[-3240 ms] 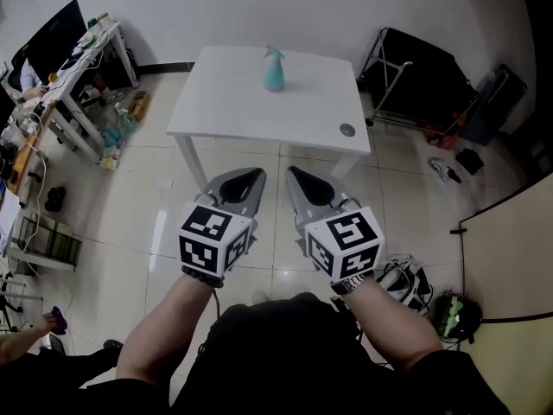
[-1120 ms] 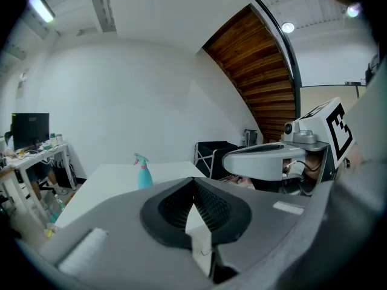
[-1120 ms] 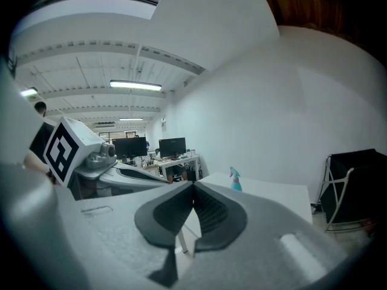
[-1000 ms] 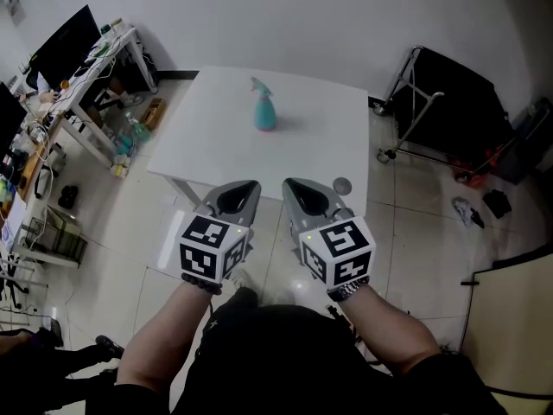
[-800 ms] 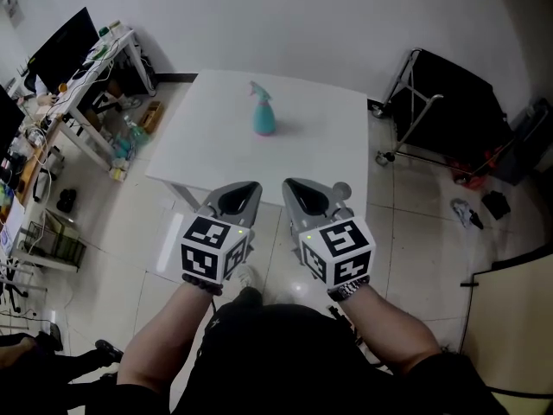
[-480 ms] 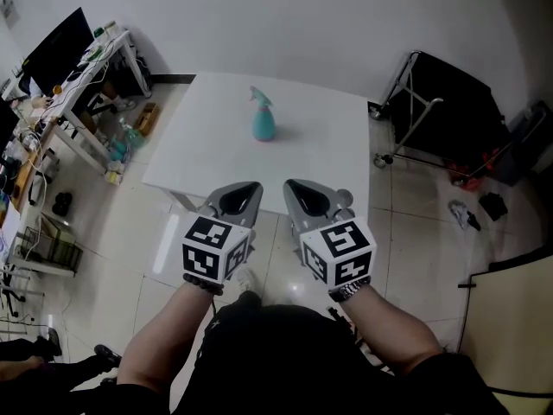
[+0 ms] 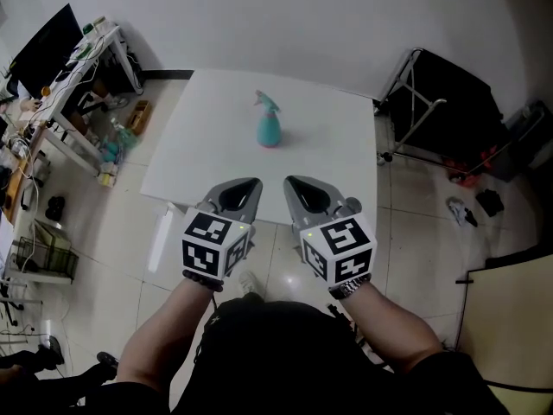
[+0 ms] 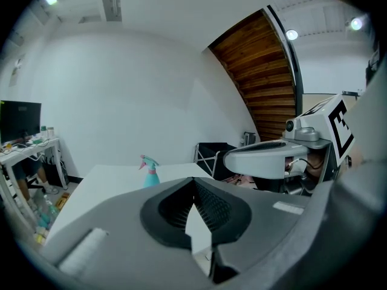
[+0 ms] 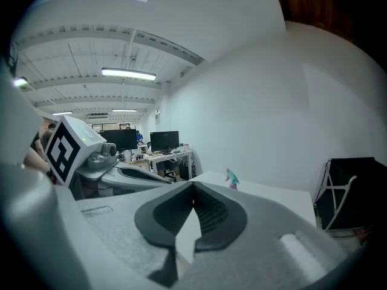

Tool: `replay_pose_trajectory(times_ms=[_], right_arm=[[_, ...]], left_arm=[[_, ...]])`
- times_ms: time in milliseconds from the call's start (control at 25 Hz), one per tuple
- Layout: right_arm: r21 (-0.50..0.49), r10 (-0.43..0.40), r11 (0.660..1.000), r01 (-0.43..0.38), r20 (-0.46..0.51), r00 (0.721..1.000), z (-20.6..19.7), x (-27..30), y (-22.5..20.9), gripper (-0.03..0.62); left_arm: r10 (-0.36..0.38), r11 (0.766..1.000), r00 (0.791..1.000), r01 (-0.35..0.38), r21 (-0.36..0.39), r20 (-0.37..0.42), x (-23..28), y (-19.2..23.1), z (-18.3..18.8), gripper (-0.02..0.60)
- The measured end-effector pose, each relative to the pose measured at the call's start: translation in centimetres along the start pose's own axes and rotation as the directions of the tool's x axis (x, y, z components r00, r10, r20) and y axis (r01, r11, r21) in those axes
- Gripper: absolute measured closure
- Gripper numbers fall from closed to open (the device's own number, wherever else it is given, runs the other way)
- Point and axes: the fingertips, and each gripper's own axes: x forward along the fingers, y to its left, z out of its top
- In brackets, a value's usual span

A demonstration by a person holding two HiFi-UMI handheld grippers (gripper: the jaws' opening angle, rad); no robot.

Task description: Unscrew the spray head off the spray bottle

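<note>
Grey plastic claws come first. My L gripper (image 7: 249, 183) and R gripper (image 7: 295, 183) sit side by side at 6 o'clock, just short of the white table (image 7: 207, 158). Both are pressed together w/ nothing pinched; each gripper view shows ribbed pads (image 8: 208, 207) meeting on empty air.

Further out, the teal spray bottle (image 7: 270, 129) stands upright near mid-table at 12 o'clock. It's well apart from both claws, and nothing else is on the top. Its spray head (image 7: 266, 104) is on, nozzle pointing to approx 10 o'clock, so unscrewing hasn't started.

Handling, my guess: small plastic bottle, prob light, so it'll likely skid or tip on that smooth top if nudged. The body tapers and looks slick, and thin walls may squash. I'd pinch the wide lower body w/ one claw. The other should take the collar right under the trigger, not the trigger itself, since that would flex or squirt.

Beyond the table there's a cluttered desk w/ monitor (image 7: 47, 41) at 10 o'clock and a black cart (image 7: 441, 102) at 2 o'clock.
</note>
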Motion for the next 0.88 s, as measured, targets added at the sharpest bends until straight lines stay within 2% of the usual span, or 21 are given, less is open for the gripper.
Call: replay_pose_trajectory(times_ms=[480, 880], right_arm=[[0.007, -0.072, 0.997, 0.072, -0.038, 0.997, 1.0, 5.5, -0.7, 0.603], [0.006, -0.128, 0.992, 0.129, -0.070, 0.989, 1.2, 8.2, -1.3, 0.602]], left_arm=[[-0.070, 0.997, 0.997, 0.069, -0.018, -0.015, 2.3, 5.6, 0.4, 0.566], [-0.134, 0.991, 0.990, 0.134, -0.021, -0.030, 3.9, 8.0, 0.4, 0.566]])
